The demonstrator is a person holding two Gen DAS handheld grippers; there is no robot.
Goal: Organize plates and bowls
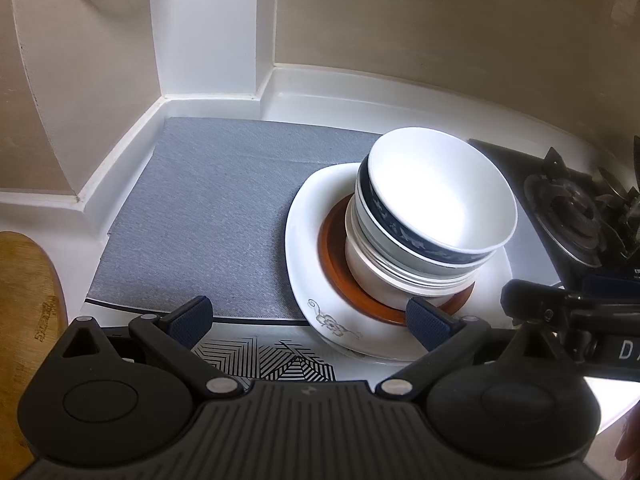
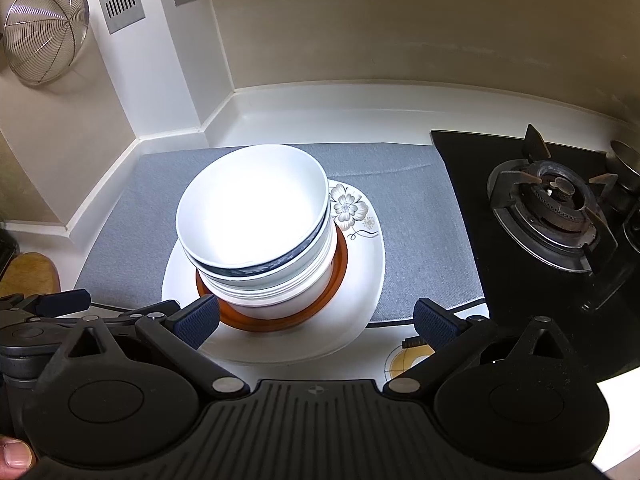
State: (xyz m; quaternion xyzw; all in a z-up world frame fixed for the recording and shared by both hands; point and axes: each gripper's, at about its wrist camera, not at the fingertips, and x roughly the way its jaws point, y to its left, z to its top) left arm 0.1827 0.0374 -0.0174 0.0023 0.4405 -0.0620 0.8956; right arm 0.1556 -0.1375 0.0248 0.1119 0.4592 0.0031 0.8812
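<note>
A stack of several white bowls [image 1: 436,208] [image 2: 256,220], one with a dark blue patterned band, stands on a brown plate [image 1: 336,256] [image 2: 340,264]. That plate lies on a large white plate with a flower print [image 1: 304,248] [image 2: 360,252]. The pile rests on a grey mat [image 1: 208,208] [image 2: 416,208]. My left gripper [image 1: 310,322] is open and empty, in front of the pile's left side. My right gripper [image 2: 318,322] is open and empty, just in front of the pile. The left gripper also shows at the left edge of the right wrist view [image 2: 52,306].
A black gas hob with a burner [image 2: 548,204] [image 1: 576,220] lies right of the mat. A wooden board [image 1: 24,304] [image 2: 28,272] sits at the left. A wire strainer [image 2: 44,36] hangs on the wall. White walls close the back and left.
</note>
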